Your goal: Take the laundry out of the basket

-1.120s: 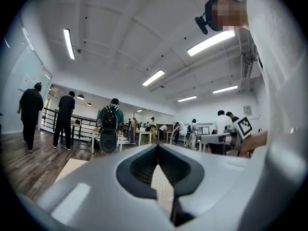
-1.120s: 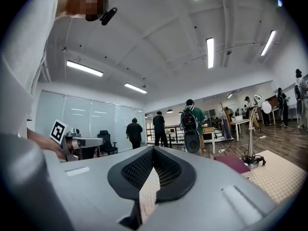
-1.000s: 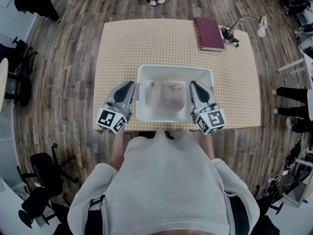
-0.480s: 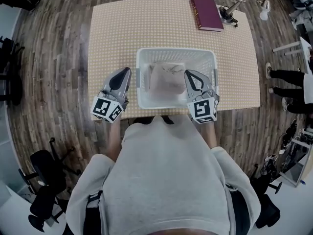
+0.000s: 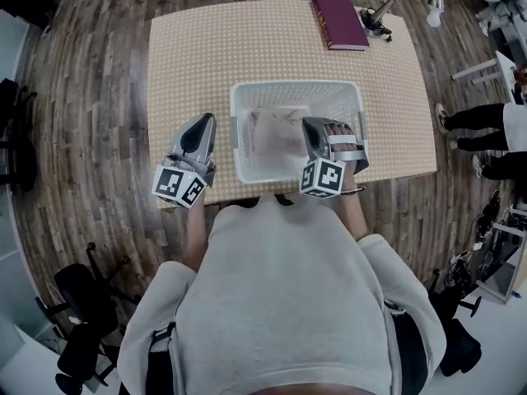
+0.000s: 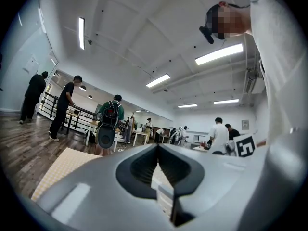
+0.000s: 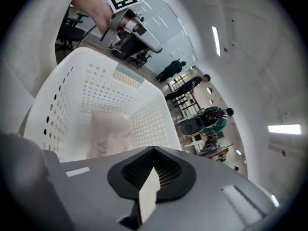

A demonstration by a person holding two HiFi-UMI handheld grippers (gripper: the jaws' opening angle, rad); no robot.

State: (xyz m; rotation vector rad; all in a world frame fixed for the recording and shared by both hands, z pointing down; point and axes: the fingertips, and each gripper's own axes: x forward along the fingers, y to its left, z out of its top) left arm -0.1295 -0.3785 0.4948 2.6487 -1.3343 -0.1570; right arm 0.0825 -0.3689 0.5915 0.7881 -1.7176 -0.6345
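A white perforated laundry basket stands near the front edge of the dotted tan table. A pale pink cloth lies crumpled inside it, also seen in the right gripper view as the cloth against the basket's wall. My right gripper is shut and empty, tilted down over the basket's right inner side, just above the cloth. My left gripper is shut and empty, held level outside the basket's left wall. Its hand and marker cube show beyond the far rim in the right gripper view.
A maroon book and a desk lamp lie at the table's far right corner. Office chairs stand on the wooden floor at my left. Several people stand around tables across the room.
My right gripper has rolled over and dropped from beside the basket's right wall into the basket. The left gripper has shifted only slightly along the left wall.
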